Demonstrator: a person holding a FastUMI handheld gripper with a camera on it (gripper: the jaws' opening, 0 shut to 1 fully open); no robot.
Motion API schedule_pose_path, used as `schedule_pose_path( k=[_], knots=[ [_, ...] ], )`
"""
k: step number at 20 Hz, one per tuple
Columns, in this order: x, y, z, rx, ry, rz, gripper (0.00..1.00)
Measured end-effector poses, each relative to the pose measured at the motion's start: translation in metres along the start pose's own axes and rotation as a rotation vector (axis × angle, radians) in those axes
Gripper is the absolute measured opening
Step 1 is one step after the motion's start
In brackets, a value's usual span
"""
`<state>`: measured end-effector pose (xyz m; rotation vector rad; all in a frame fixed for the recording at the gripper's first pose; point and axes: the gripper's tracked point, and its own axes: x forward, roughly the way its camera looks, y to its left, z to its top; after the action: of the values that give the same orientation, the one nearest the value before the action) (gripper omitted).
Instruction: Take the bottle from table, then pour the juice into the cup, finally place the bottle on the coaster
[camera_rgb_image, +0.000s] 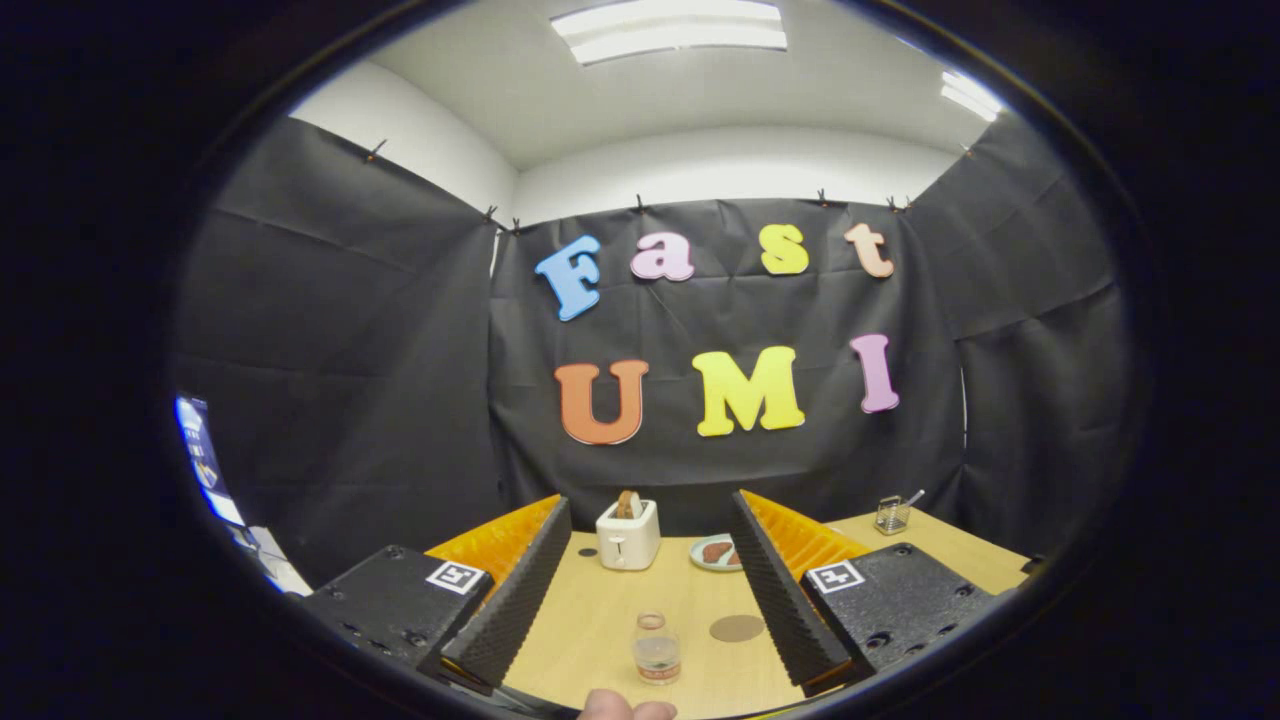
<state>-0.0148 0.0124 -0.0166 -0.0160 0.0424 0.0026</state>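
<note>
Black cloth (340, 380) is hanging on three sides of the booth, clipped up along the top, with white wall (720, 165) showing above it. Two ceiling light panels (670, 28) are glowing overhead, and a light wooden worktop (590, 630) is sitting against the back cloth.

Rides on the gripper (650, 560), looking forward along both fingers (510, 590), spread wide apart. Sits a little above the table (600, 620), facing level toward the far cloth wall (720, 300). Wide fisheye, takes in ceiling lights (668, 28) too. Close to the bottle (657, 648) between the fingers; toaster (628, 535) farther back.
</note>
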Motion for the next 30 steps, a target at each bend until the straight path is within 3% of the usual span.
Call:
schedule_pose_path(
  k=[8, 14, 23, 30],
  knots=[
    [-0.009, 0.006, -0.013, 0.025, 0.030, -0.009, 1.00],
    [-0.025, 0.023, -0.030, 0.028, 0.027, 0.032, 1.00],
    [-0.039, 0.026, -0.098, 0.058, 0.051, 0.051, 1.00],
    [-0.032, 0.000, -0.162, 0.053, 0.086, 0.005, 1.00]
  ],
)
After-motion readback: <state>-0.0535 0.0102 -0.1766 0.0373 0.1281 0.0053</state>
